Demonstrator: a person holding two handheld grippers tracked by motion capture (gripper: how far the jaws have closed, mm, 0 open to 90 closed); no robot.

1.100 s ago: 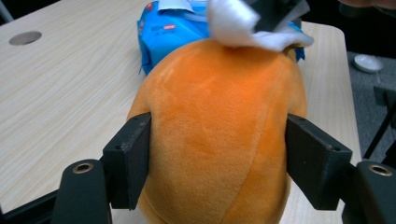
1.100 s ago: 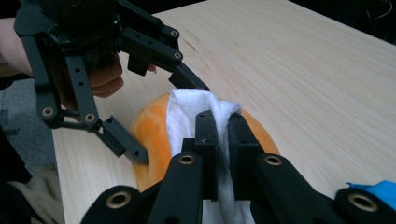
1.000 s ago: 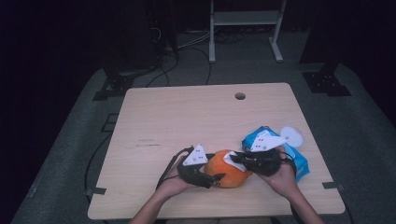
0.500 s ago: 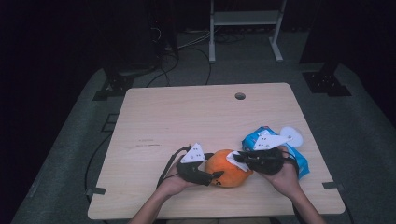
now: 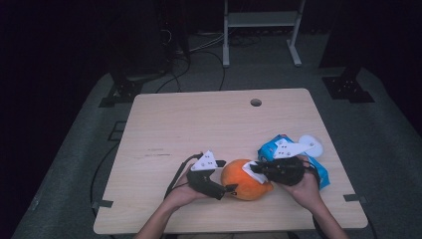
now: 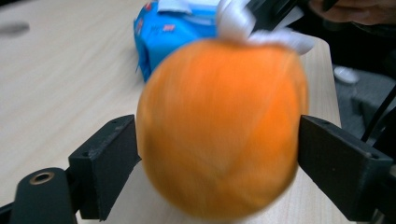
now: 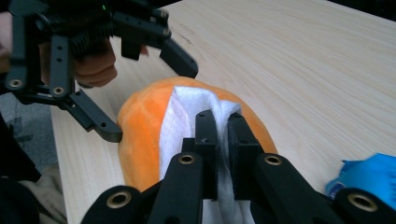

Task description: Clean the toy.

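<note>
An orange soft ball (image 5: 246,185) lies near the table's front edge. My left gripper (image 5: 226,175) reaches it from the left. In the left gripper view the ball (image 6: 219,130) sits blurred between the two jaws of my left gripper (image 6: 217,154). They have just been opening and stand open at its sides. My right gripper (image 7: 222,119) is shut on a white wipe (image 7: 187,112) draped over the top of the ball (image 7: 140,121). From above, the right gripper (image 5: 252,168) comes in from the right.
A blue wipes packet (image 5: 271,148) lies behind the right hand, with a white round lid (image 5: 311,144) beside it. The wooden table (image 5: 199,124) has a cable hole (image 5: 256,102) at the back. A white stand and cables are on the floor beyond.
Both hands stay at the orange ball. The left gripper's jaws stand a little wider around it than half a second ago. The wipe remains pinched in the right gripper.
</note>
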